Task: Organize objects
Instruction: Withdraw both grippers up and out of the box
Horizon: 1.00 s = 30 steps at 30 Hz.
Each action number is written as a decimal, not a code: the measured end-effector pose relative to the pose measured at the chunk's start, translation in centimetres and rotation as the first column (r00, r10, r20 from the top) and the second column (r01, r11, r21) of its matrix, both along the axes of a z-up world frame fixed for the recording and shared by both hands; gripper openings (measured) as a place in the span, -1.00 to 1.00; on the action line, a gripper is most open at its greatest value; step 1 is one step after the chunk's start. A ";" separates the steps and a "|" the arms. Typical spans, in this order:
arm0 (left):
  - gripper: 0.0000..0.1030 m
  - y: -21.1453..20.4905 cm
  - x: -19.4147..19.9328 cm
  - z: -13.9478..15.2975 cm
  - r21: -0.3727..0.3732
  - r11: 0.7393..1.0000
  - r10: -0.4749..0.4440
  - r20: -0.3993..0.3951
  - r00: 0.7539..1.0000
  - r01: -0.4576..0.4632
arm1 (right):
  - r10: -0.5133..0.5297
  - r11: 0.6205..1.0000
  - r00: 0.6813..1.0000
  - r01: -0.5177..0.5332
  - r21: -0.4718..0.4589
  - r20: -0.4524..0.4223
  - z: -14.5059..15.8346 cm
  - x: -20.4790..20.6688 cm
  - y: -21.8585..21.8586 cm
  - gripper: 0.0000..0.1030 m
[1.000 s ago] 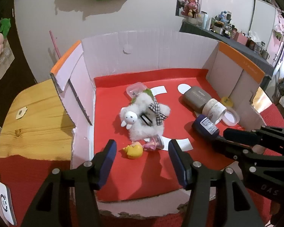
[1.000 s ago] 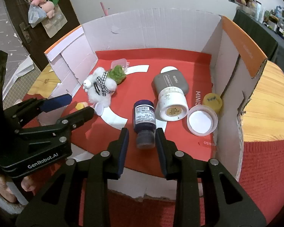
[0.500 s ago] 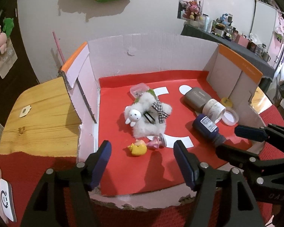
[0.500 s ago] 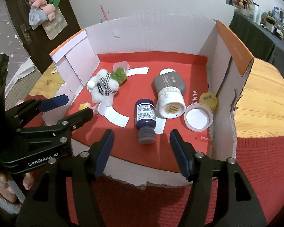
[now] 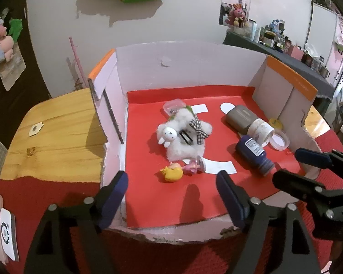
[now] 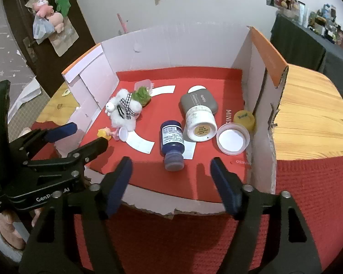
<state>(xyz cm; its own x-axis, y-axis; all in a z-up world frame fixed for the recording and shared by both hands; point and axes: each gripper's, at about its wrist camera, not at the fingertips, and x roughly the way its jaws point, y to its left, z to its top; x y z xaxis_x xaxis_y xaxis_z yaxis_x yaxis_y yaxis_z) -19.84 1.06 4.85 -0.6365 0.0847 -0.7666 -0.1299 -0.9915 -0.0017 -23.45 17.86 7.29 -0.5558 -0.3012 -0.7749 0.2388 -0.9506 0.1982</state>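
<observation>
A cardboard box (image 5: 189, 66) with a red floor holds the objects. A white plush rabbit (image 5: 183, 134) lies in the middle, also in the right wrist view (image 6: 124, 111). A small yellow-and-pink figure (image 5: 178, 171) lies in front of it. A dark blue bottle (image 6: 172, 142) lies on its side, cap toward me. Behind it lie a grey case (image 6: 199, 100), a white jar (image 6: 201, 125), a white lid (image 6: 233, 140) and a yellow cap (image 6: 244, 118). My left gripper (image 5: 171, 194) is open and empty at the box's front edge. My right gripper (image 6: 171, 175) is open and empty just before the bottle.
The box stands on a wooden table (image 5: 57, 132) with a red knitted cloth (image 6: 194, 239) in front. A small clear container (image 5: 173, 106) and a green tuft (image 6: 143, 94) lie behind the rabbit. A cluttered shelf (image 5: 285, 45) stands at the back right.
Both grippers have drawn back toward the front of the box. My right gripper opened wide and let go of the blue bottle's cap; the bottle stays lying on the red floor.
</observation>
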 end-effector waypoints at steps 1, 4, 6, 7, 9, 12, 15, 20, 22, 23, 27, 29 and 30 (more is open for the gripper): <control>0.71 0.0 0.1 0.1 -0.001 1.000 0.003 -0.004 1.000 -0.003 | -0.004 1.000 1.000 0.004 0.002 -0.005 0.1 0.1 0.0 0.54; 0.72 -0.1 0.4 0.1 -0.003 1.000 0.009 -0.011 1.000 -0.009 | -0.011 1.000 1.000 0.011 -0.002 -0.011 0.2 0.3 0.0 0.54; 0.79 -0.3 0.5 0.1 0.001 1.000 0.016 -0.008 1.000 -0.016 | -0.019 1.000 1.000 0.019 0.002 -0.015 0.3 0.4 0.1 0.58; 0.83 -0.4 0.5 0.1 0.004 1.000 0.020 -0.008 1.000 -0.020 | -0.024 1.000 1.000 0.024 0.005 -0.019 0.4 0.5 0.1 0.61; 0.83 -0.5 0.6 0.1 0.013 1.000 0.018 -0.008 1.000 -0.018 | -0.030 1.000 0.999 0.030 0.009 -0.027 0.7 0.7 0.2 0.65; 0.89 -0.4 0.9 0.2 0.007 1.000 0.015 -0.017 1.000 -0.015 | -0.038 0.999 0.999 0.038 0.016 -0.038 1.0 1.0 0.3 0.65; 0.98 -0.3 1.4 0.6 0.009 1.000 0.011 -0.033 0.999 -0.011 | -0.044 0.999 0.998 0.045 0.020 -0.047 1.2 1.3 0.4 0.65; 1.00 -0.7 2.1 1.3 0.011 1.000 0.019 -0.057 0.998 -0.018 | -0.052 0.998 0.997 0.053 0.028 -0.052 1.2 1.8 0.6 0.76; 1.00 -1.1 2.3 1.5 0.024 0.999 0.027 -0.056 0.998 -0.025 | -0.054 0.998 0.997 0.055 0.027 -0.058 1.3 1.9 0.6 0.83; 1.00 -1.2 2.3 1.5 0.029 0.999 0.029 -0.056 0.998 -0.027 | -0.054 0.998 0.997 0.055 0.027 -0.058 1.3 2.0 0.6 0.83; 1.00 -1.3 2.4 1.4 0.032 0.999 0.025 -0.051 0.998 -0.023 | -0.052 0.998 0.997 0.054 0.030 -0.060 1.3 2.1 0.5 0.84; 1.00 -1.1 2.5 1.2 0.032 0.999 0.020 -0.047 0.999 -0.018 | -0.052 0.998 0.997 0.055 0.035 -0.064 1.4 2.2 0.4 0.89; 1.00 -1.0 2.5 1.2 0.032 0.999 0.018 -0.046 0.999 -0.017 | -0.053 0.998 0.996 0.055 0.035 -0.065 1.4 2.2 0.4 0.97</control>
<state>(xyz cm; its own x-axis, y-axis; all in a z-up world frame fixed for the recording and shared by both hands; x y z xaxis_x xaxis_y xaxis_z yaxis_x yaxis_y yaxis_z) -17.33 0.04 6.02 -0.6726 0.0965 -0.7336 -0.1130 -0.9932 -0.0270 -21.24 18.28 8.70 -0.6193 -0.2412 -0.7472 0.1982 -0.9689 0.1484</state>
